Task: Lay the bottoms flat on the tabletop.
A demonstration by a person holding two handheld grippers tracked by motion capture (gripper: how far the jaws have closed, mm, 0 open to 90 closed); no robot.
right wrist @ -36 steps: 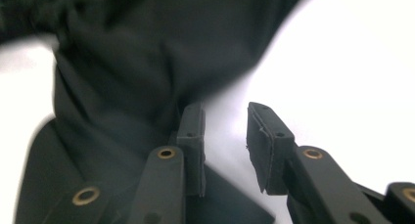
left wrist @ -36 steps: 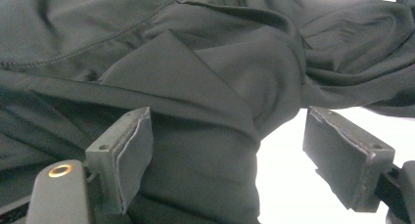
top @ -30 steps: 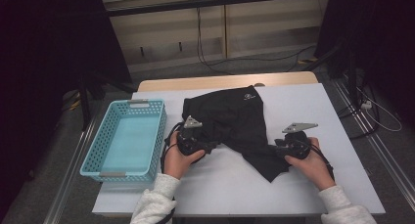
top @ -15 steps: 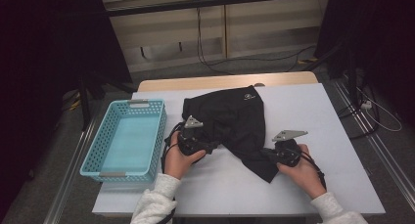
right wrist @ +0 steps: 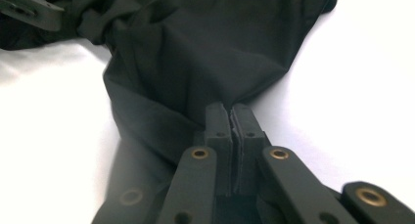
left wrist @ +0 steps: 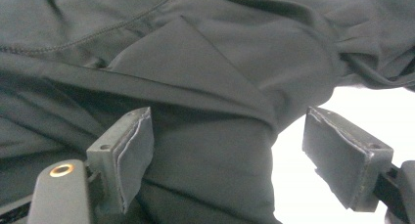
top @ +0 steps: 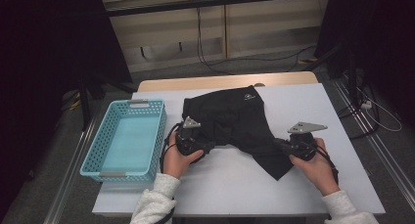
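A: From the high view, the black fabric shorts point(top: 235, 123) are lying spread on the white table point(top: 337, 116), beside the light-blue perforated plastic basket point(top: 128, 138). The left gripper point(top: 208, 146) is sitting at one leg hem.

B: In the left gripper view its jaws are standing wide apart, cloth lying between the pads point(left wrist: 132, 150), unpinched. The right gripper point(right wrist: 230, 117) is clamping a fold of the other leg; its jaws have just been closing.
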